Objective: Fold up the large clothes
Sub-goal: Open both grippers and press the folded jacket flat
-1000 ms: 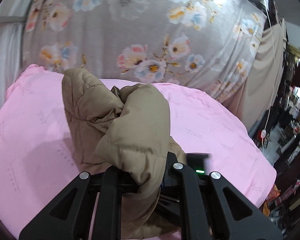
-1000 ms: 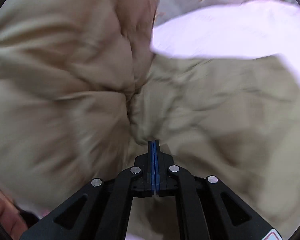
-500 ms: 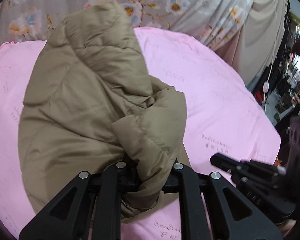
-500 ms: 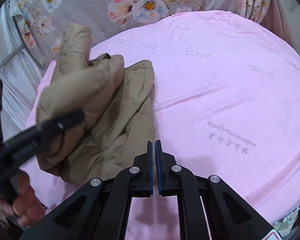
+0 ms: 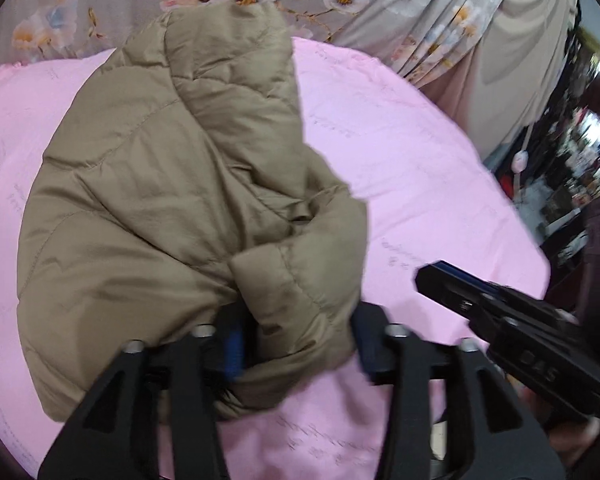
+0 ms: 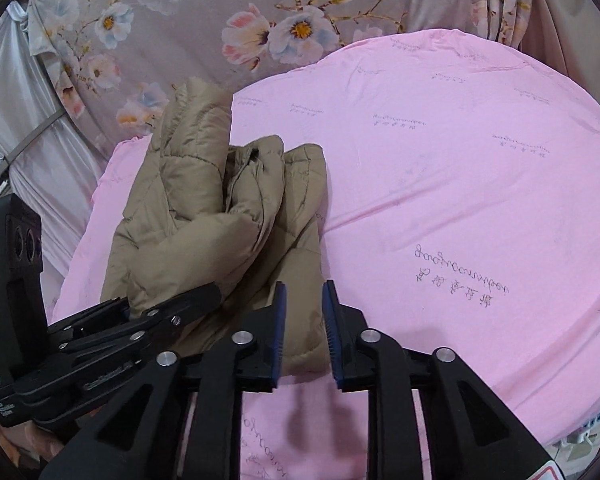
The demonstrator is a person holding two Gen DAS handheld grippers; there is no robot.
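A tan quilted puffer jacket (image 5: pixel 172 200) lies bunched in a folded heap on the pink sheet (image 5: pixel 420 168); it also shows in the right wrist view (image 6: pixel 220 232). My left gripper (image 5: pixel 296 344) has its jaws spread wide, with a padded fold of the jacket lying loose between them. My right gripper (image 6: pixel 304 332) is open and empty, its blue pads just above the jacket's near edge. The left gripper shows in the right wrist view (image 6: pixel 148 316) at the jacket's left side. The right gripper shows at the right of the left wrist view (image 5: pixel 500 308).
The pink sheet (image 6: pixel 460 160) covers a bed, with printed script on it. A grey floral curtain (image 6: pixel 260 12) hangs behind. White drapes (image 6: pixel 28 120) stand at the left. A cluttered dark room (image 5: pixel 580 168) lies beyond the bed's right edge.
My left gripper has opened around the jacket fold it was gripping. My right gripper, shut before, has opened and moved close to the jacket's near edge. The jacket has settled lower on the sheet.
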